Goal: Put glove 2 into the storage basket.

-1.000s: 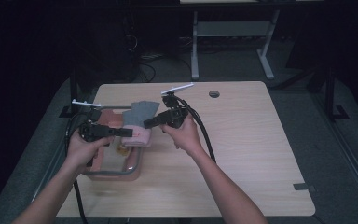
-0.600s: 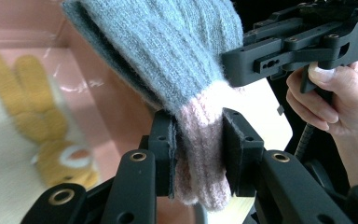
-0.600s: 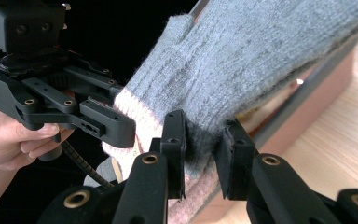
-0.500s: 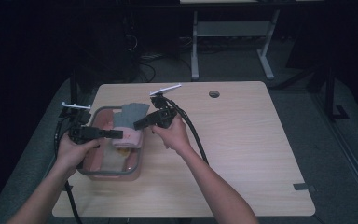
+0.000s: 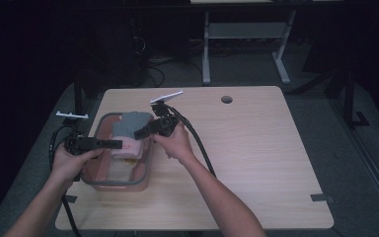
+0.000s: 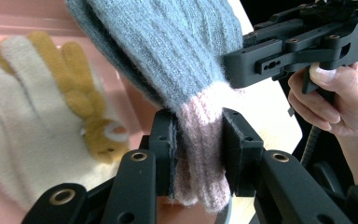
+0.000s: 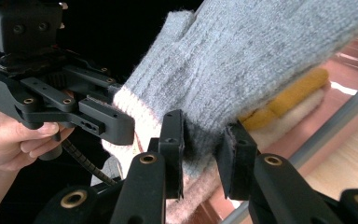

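Note:
A grey knit glove (image 5: 132,122) with a pink cuff (image 5: 127,149) hangs over a pink bin (image 5: 147,165) at the table's left. My left gripper (image 5: 117,144) comes in from the left and is shut on the pink cuff (image 6: 199,154). My right gripper (image 5: 139,133) comes in from the right, shut on the grey knit (image 7: 242,70) just above the cuff. The left gripper view has the right gripper (image 6: 298,46) close by, and the right gripper view has the left gripper (image 7: 74,107) beside the cuff. A cream and yellow glove (image 6: 28,116) lies in the bin underneath.
The bin has a grey rim (image 7: 335,116) and stands near the table's left edge. A light wooden tabletop (image 5: 256,148) spreads to the right, with a round cable hole (image 5: 226,99) at the back. Cables trail from both grippers.
Both hands have moved left and slightly down with the glove held between them, and it now hangs over the bin's middle. Both grips look the same.

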A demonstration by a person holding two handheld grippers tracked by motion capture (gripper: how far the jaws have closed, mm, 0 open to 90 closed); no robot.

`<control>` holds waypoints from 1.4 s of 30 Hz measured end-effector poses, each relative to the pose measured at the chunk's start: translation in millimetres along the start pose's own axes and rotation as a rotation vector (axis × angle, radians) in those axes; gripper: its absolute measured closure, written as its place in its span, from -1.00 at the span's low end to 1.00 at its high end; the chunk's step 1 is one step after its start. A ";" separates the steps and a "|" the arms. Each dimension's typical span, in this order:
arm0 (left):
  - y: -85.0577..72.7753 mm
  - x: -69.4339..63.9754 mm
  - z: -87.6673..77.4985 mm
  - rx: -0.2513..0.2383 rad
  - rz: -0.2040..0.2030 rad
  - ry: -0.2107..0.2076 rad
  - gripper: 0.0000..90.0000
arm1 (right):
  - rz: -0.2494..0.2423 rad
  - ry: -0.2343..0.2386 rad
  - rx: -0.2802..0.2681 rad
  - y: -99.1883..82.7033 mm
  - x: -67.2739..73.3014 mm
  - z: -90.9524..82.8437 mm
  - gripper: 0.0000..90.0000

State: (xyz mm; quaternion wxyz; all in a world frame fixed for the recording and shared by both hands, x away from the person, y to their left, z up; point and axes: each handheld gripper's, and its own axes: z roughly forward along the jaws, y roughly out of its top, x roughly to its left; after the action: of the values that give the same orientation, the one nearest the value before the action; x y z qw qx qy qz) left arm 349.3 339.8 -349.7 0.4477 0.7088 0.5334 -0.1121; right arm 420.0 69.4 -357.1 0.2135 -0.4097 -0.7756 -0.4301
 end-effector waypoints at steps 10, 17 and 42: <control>-6.7 11.5 0.1 0.003 -0.024 0.012 0.51 | 0.011 -0.005 0.026 0.7 -2.2 14.3 0.61; -11.3 19.7 -1.5 0.018 -0.040 0.026 0.51 | 0.013 -0.005 0.044 -0.3 -4.6 24.7 0.61; -26.9 43.5 15.6 0.113 -0.058 0.195 0.33 | 0.014 -0.073 0.023 -4.4 -15.3 0.6 0.61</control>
State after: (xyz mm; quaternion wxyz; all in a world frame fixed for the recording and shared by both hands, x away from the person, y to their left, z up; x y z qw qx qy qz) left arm 348.9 357.3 -400.2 0.3498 0.7247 0.5876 -0.0854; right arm 425.1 61.7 -370.0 0.1927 -0.4281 -0.7849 -0.4044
